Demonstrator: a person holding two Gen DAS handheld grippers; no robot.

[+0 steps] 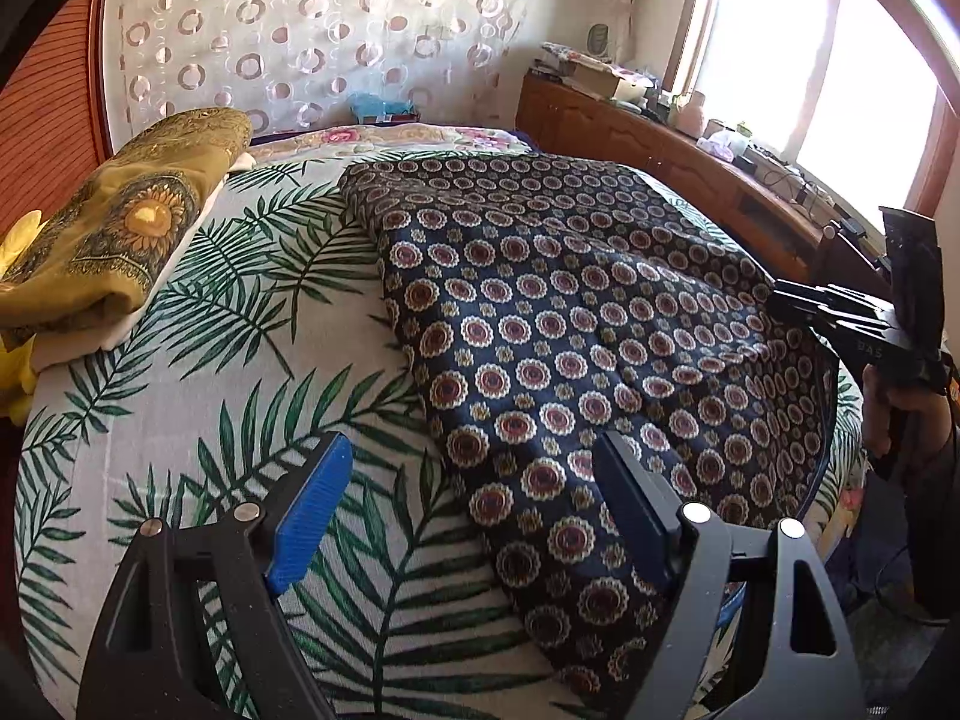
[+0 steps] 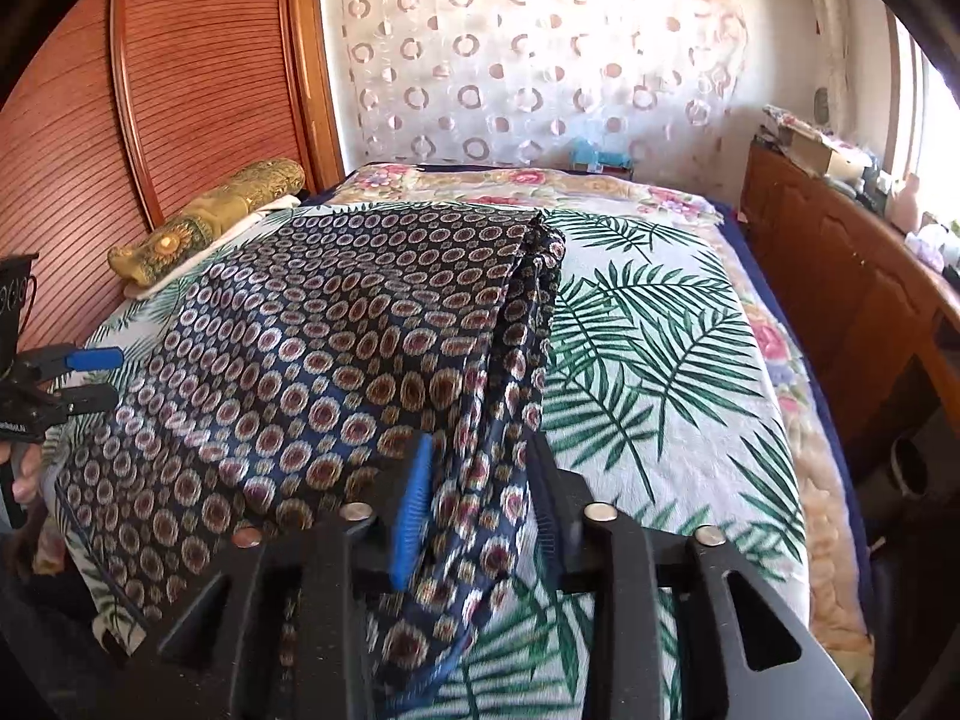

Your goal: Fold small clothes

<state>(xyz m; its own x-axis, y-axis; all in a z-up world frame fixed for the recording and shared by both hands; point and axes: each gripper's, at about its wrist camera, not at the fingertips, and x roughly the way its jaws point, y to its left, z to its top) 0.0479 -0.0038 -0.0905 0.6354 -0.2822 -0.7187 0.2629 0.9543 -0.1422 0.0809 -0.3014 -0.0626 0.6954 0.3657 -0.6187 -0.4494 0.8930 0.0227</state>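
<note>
I've got the patterned garment [image 1: 570, 324] spread flat on the bed [image 1: 198, 396] for folding, left gripper [image 1: 474, 516] jaws wide and empty at its near edge, right gripper [image 2: 480, 504] half-closed, fabric edge between, grip unclear.

Legible text: one marking only. In the left wrist view, the black body of the right hand-held gripper [image 1: 780, 300], at the picture's right edge, carries pale raised letters that appear to read "DAS"; the characters are small and the reading is uncertain. In the right wrist view, the black body of the left hand-held gripper [image 2: 102, 375], at the picture's left edge, bears a short pale printed line, too small and cut off to read. No other text, brand, number or sign can be made out.
</note>
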